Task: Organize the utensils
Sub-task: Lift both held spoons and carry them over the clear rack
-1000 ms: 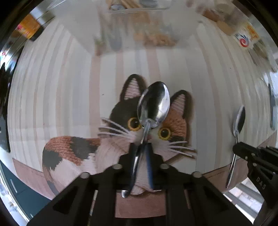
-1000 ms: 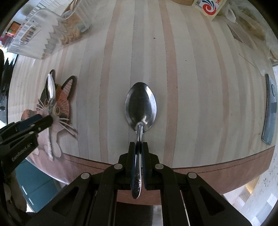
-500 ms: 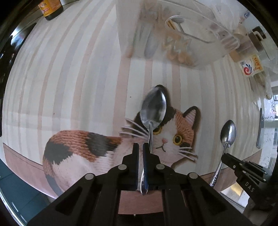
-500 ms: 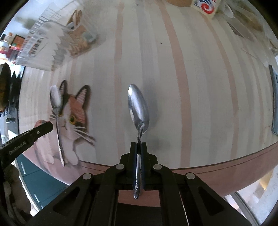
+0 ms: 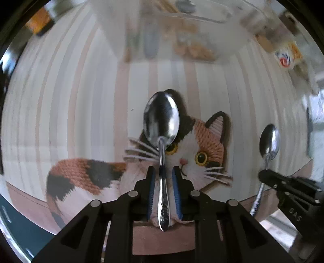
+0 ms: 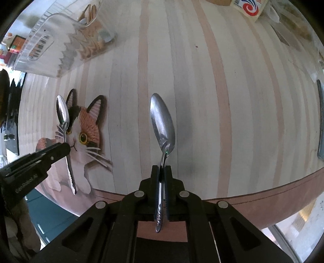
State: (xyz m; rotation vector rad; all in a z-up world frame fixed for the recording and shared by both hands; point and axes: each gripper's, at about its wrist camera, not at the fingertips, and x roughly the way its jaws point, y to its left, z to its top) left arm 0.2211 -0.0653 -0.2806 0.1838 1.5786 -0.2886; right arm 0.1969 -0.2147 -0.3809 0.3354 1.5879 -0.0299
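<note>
left jaws: parted, blue pads on either side of a spoon handle with gaps visible, not pinching it
left gripper [image 5: 163,174]: low over the cat mat, spoon running between its fingers
left spoon [image 5: 161,121]: lies between the open fingers, bowl forward over the cat's ear and eye, handle end back toward the camera; resting on mat or not, cannot tell
right jaws: closed narrow, clamping the second spoon's handle
right gripper [image 6: 161,169]: above the striped tablecloth, seen in the left view at far right
right spoon [image 6: 162,123]: held by the neck, bowl pointing forward and tilted on edge, handle end sticking out behind the pads
cat mat [image 5: 210,145]: calico cat shape, flat on the cloth near the table's front edge, left of the right gripper
tablecloth [image 6: 202,91]: pale with pink and grey stripes, brown border at front
clear organizer bin [image 6: 60,40]: far left corner in the right view, straight ahead in the left view, holds utensils, blurred
carton with red swirl logo [image 6: 248,8]: far edge of the table, well apart from both spoons
</note>
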